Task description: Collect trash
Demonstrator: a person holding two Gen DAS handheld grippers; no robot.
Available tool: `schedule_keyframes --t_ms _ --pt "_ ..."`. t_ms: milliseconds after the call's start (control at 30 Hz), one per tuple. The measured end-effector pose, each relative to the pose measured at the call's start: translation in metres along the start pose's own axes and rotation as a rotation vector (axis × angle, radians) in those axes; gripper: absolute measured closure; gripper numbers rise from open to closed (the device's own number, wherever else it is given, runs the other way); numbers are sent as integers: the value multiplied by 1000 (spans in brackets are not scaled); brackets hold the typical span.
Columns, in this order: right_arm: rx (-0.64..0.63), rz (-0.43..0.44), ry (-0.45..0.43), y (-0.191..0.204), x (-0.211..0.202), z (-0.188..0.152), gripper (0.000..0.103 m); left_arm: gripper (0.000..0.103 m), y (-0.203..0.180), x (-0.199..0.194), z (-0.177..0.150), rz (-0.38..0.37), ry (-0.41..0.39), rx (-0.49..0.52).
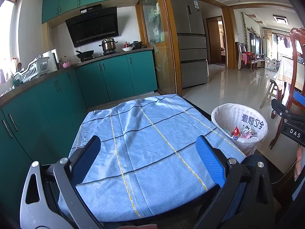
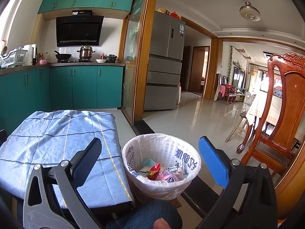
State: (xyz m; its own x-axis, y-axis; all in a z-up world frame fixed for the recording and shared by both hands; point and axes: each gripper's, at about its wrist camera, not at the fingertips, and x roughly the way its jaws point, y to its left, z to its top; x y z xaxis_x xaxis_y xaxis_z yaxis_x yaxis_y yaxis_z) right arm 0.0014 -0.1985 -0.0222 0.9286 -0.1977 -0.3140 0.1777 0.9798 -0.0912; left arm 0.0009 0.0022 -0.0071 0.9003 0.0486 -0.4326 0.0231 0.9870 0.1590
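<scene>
Where the white-lined trash bin (image 2: 162, 164) sits at lower centre, red and pink wrappers (image 2: 154, 171) fill its bottom. The left gripper (image 1: 148, 156) and right gripper (image 2: 150, 158) are both spread, grasping nothing.

My left claw's camera looks forward and down along its fingers, close above the blue checked cloth (image 1: 144, 152), toward the green kitchen cabinets (image 1: 114, 76). My right claw's camera sits further right, facing the same way, close over the lined trash bin (image 2: 162, 164). Both views share the cloth, bin, cabinets, fridge (image 2: 165, 61) and wooden chair (image 2: 282, 105). The right claw (image 1: 289, 120) shows at the left view's right edge.
</scene>
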Motion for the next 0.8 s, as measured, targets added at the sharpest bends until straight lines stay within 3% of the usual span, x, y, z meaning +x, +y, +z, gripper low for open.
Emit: schedule_keyframes --t_ms 600,800 --pt "-3 -1 39 -1 12 -8 3 3 -7 15 -4 -14 43 9" --pt "-9 44 60 4 14 -6 4 3 -2 38 -10 62 72 39"
